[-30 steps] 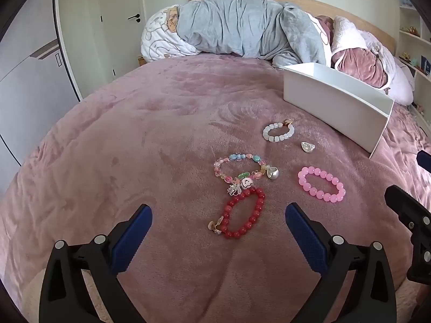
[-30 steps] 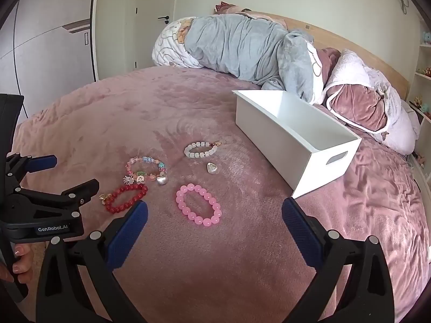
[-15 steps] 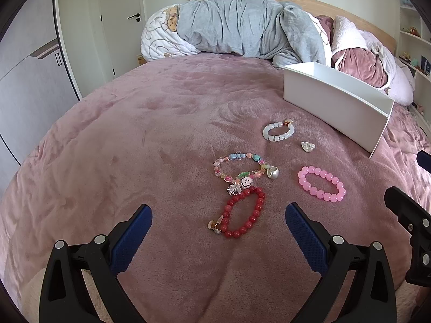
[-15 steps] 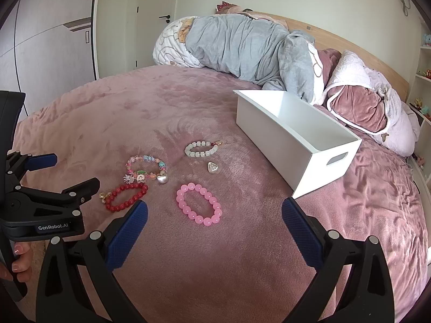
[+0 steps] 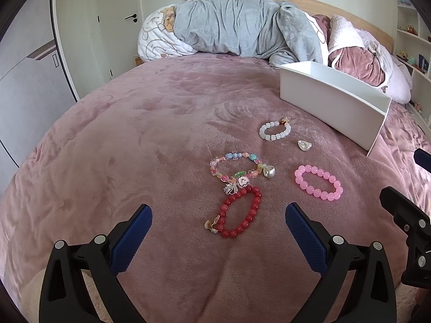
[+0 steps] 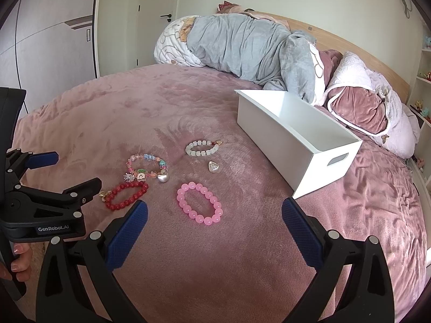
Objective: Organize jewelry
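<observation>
Jewelry lies on a pink bedspread: a red bead bracelet (image 5: 240, 213) (image 6: 125, 196), a multicolour charm bracelet (image 5: 236, 169) (image 6: 146, 167), a white bead bracelet (image 5: 274, 131) (image 6: 202, 148), a pink bead bracelet (image 5: 319, 183) (image 6: 200, 206) and a small silver charm (image 5: 304, 145) (image 6: 214, 166). An open white box (image 5: 331, 105) (image 6: 293, 137) stands behind them. My left gripper (image 5: 218, 231) is open just in front of the red bracelet. My right gripper (image 6: 214, 227) is open in front of the pink bracelet.
A grey blanket (image 5: 242, 29) and pillows (image 6: 363, 105) are heaped at the head of the bed. A wardrobe (image 6: 48, 48) and a door stand at the left. Shelves (image 5: 414, 43) are at the right.
Both grippers have eased slightly forward towards the bracelets. Both stay open and no jewelry has moved.
</observation>
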